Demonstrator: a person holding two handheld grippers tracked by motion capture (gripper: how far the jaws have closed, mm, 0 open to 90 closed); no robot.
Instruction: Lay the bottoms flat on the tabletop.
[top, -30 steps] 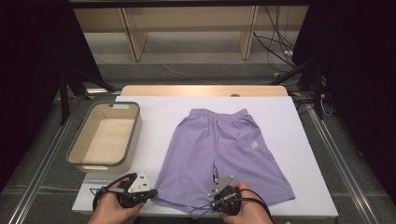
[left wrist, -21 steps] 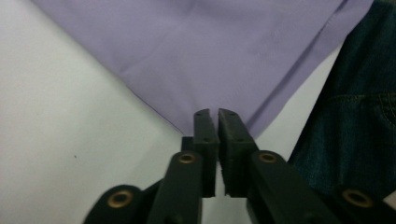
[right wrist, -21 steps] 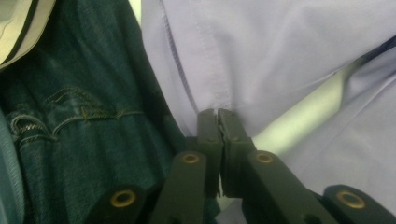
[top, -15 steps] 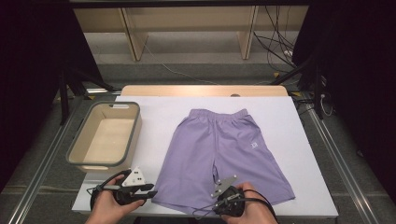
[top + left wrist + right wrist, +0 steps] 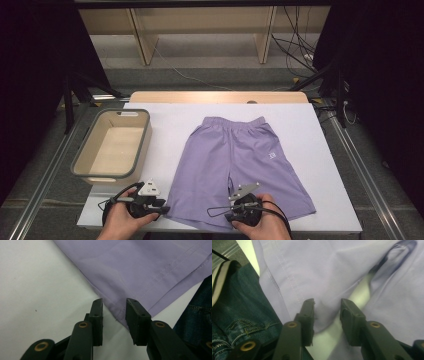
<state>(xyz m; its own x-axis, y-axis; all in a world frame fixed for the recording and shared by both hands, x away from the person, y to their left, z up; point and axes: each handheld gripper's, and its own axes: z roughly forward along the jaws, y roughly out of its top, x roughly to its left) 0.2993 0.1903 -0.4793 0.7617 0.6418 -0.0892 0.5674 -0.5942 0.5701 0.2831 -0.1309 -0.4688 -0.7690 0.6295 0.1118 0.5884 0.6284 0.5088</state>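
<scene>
A small white logo, too small to be read, is seen on the shorts (image 5: 235, 160). The left gripper (image 5: 113, 315) and right gripper (image 5: 327, 315) are held spread at the hem, their jaws just opened, nothing pinched.

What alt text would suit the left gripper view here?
The left gripper has its two black jaws apart around the outer hem corner of the purple shorts, which lie flat on the white table; the jaws have just been opening. Blue denim shows at the right edge.
</scene>
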